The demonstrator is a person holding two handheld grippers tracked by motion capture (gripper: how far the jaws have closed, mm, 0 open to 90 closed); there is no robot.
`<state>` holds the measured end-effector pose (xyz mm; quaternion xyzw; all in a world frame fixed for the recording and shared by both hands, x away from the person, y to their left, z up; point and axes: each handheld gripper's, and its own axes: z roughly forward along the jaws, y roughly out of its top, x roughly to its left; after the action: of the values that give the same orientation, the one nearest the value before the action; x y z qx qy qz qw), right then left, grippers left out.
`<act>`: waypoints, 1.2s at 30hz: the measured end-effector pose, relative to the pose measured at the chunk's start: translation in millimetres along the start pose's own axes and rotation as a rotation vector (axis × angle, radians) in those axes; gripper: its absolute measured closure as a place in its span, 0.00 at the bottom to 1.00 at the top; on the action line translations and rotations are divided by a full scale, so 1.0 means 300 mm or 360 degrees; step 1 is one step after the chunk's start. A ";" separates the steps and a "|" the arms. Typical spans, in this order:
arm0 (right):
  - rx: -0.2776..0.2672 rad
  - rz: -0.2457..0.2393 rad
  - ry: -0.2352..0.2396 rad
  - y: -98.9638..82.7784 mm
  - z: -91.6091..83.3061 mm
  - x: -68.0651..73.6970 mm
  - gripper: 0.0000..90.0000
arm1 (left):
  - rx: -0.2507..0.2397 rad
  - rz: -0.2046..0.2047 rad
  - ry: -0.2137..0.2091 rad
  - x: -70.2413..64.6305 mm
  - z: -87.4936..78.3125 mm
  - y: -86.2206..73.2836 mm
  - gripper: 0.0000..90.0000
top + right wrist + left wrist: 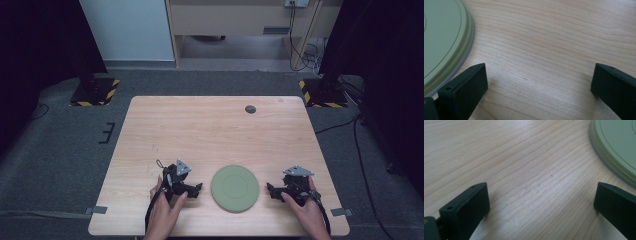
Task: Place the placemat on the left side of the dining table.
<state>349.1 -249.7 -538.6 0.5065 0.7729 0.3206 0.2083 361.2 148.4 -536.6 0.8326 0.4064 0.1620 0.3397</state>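
I take the green plate (pixel 234 188) as my landmark, since everything in the coming move hangs on it. It lies flat on the wooden table (pixel 215 125), toward the near edge and roughly midway between my two tools. The left gripper (pixel 196 189) rests just to the plate's left, and the right gripper (pixel 270 189) just to its right; neither touches it, and each points inward at the rim.

In the left gripper view the jaws stand wide apart with nothing but bare wood between them, and the plate (pixel 616 147) sits ahead and off to the upper right, its rim curving past the right jaw without meeting it. The right gripper view mirrors this: jaws spread wide, holding nothing, with the plate (pixel 441 45) up and to the left, its grey edge running just beside the left jaw.

Being round, the plate has no long axis to line up with (so approach angle matters less than height). What counts is that the rim lies low on the table, and I judge either tool would need to slide in at the edge to get a jaw under it.

As for which is nearer, I call it close to even; the left looks a touch closer to the rim from above, but I would not swear to it.
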 end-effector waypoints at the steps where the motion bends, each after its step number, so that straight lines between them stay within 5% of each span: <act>1: 0.0000 0.0001 -0.0002 0.000 0.000 0.001 0.01 | 0.0000 0.0000 -0.0001 0.000 0.000 0.000 0.00; 14: 0.0003 0.0002 -0.0002 0.002 0.002 0.002 0.01 | -0.0001 -0.0004 0.0001 0.000 0.000 0.000 0.00; 21: 0.0003 -0.0008 0.0006 -0.002 -0.002 0.002 0.01 | -0.0028 -0.0032 -0.0063 0.018 -0.006 -0.003 0.00; 26: 0.0001 0.0013 0.0034 0.001 -0.011 0.006 0.05 | -0.0016 0.0036 -0.0071 -0.006 -0.006 0.001 0.02; 31: -0.0042 -0.0019 0.0083 0.000 -0.032 0.023 0.05 | -0.0113 0.0079 -0.0115 -0.042 -0.039 0.006 0.03; 36: -0.0060 -0.0040 0.0124 -0.003 -0.040 0.039 0.05 | -0.0144 0.0067 -0.0193 -0.066 -0.049 -0.001 0.03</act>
<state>336.1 -242.4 -530.7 0.4800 0.7805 0.3518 0.1916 340.7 139.2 -526.0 0.8330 0.3598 0.1366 0.3975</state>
